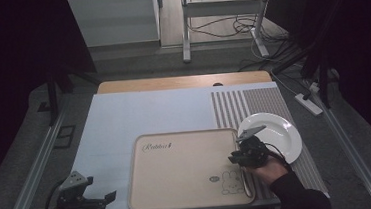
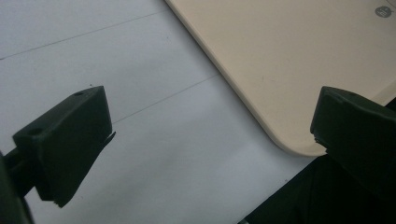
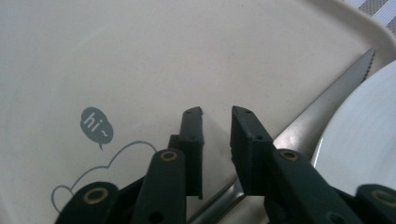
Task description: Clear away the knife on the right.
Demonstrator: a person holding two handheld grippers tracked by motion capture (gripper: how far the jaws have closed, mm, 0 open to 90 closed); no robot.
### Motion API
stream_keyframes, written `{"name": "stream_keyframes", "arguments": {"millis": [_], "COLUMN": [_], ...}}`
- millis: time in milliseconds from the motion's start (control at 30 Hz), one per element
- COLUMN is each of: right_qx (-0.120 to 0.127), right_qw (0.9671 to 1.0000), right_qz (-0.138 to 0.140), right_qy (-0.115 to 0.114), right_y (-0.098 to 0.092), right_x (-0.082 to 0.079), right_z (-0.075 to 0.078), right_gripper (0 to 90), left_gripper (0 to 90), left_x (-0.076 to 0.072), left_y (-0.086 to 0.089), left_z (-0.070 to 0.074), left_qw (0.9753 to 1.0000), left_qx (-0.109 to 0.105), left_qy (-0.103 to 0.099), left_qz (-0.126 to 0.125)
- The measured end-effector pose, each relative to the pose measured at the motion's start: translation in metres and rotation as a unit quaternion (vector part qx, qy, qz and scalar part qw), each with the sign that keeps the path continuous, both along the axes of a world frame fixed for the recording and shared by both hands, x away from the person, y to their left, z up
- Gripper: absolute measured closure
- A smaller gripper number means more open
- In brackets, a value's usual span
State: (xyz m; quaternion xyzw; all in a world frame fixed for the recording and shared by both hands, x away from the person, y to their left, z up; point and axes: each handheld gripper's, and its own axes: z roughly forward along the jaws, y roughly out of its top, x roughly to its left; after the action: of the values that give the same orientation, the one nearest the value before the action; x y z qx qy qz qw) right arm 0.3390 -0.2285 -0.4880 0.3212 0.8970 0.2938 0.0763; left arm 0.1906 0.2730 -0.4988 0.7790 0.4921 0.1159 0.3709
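Right claw (image 3: 217, 114): jaws narrowly parted, gripping nothing, poised over a table knife (image 3: 322, 109). Knife is bare steel, serrated near its tip, lying just beyond the claw between beige tray (image 3: 140, 56) and white plate (image 3: 364, 140). Left claw (image 2: 205, 135) spread wide

- Knife (image 3: 322, 105) right of the right gripper (image 3: 217, 114): brushed metal, dull sheen.
- Tray (image 3: 140, 56): matt beige plastic, smooth.
- Plate (image 3: 369, 135): glossy white ceramic.
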Motion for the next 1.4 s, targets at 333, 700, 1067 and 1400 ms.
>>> {"name": "stream_keyframes", "arguments": {"millis": [333,700,1067,1400], "right_qx": [0.018,0.033,0.039,0.023], "right_qw": [0.9997,0.9989,0.9981,0.9964], "right_qz": [-0.001,-0.010,-0.020,-0.040], "right_qy": [-0.016,-0.033,-0.044,-0.071], "right_y": [0.004,0.001,-0.004,-0.013], "right_x": [-0.007,-0.015,-0.020,-0.027], "right_z": [0.008,0.014,0.011,0.009], "right_gripper": [56.1,33.4,7.2,0.0], "left_gripper": [0.0,0.0,0.0,0.1], "left_x": [0.000,0.000,0.000,0.000], "left_y": [0.000,-0.001,-0.001,-0.001], "left_z": [-0.001,-0.001,-0.001,-0.001], "left_qw": [1.0000,1.0000,0.9999,0.9999], "left_qx": [-0.002,0.000,0.003,0.003], "left_qy": [0.002,0.005,0.006,0.007], "left_qz": [-0.006,-0.006,-0.007,-0.007]}}
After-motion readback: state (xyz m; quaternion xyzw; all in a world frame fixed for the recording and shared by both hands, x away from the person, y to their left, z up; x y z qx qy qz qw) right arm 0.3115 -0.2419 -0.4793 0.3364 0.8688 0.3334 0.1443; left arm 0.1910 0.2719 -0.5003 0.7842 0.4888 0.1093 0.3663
